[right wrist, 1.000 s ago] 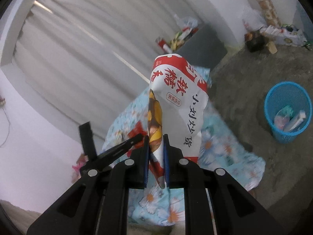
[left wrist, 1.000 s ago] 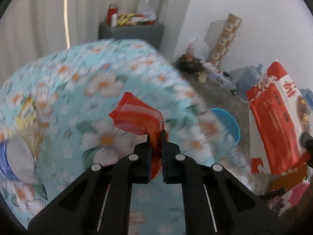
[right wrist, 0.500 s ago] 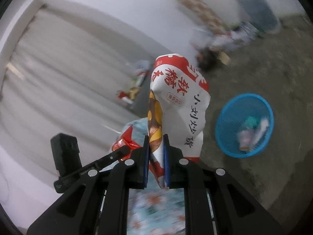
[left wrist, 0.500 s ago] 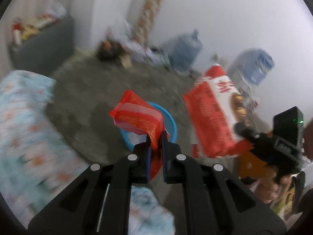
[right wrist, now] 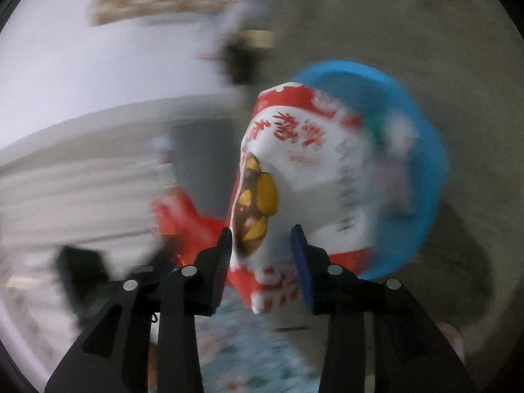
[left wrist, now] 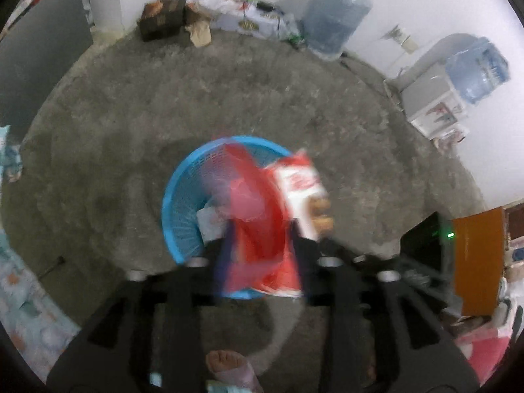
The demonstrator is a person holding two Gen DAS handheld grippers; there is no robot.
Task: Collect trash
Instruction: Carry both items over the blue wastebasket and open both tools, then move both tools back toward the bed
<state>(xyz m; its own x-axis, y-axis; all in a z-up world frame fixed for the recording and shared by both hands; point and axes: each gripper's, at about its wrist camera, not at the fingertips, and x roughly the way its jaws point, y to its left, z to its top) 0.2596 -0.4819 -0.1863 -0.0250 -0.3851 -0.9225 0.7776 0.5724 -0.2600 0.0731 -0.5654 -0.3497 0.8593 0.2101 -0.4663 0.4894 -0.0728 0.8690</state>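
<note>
As both jaws are opening to release, the left gripper (left wrist: 258,255) is letting a red wrapper (left wrist: 258,229) fall toward the blue basket (left wrist: 178,196) at frame centre; the right gripper (right wrist: 262,245) is freeing a white-and-red snack bag (right wrist: 304,170).

I see a rough grey concrete floor (left wrist: 229,98) running up to a white wall (left wrist: 409,6), where two large translucent blue water jugs (left wrist: 334,19) stand, one on a white dispenser cabinet (left wrist: 432,104). A dark brown cardboard box (left wrist: 160,23) sits near the corner, and a pale blue floral bedsheet (left wrist: 23,314) fills my lower left edge.
</note>
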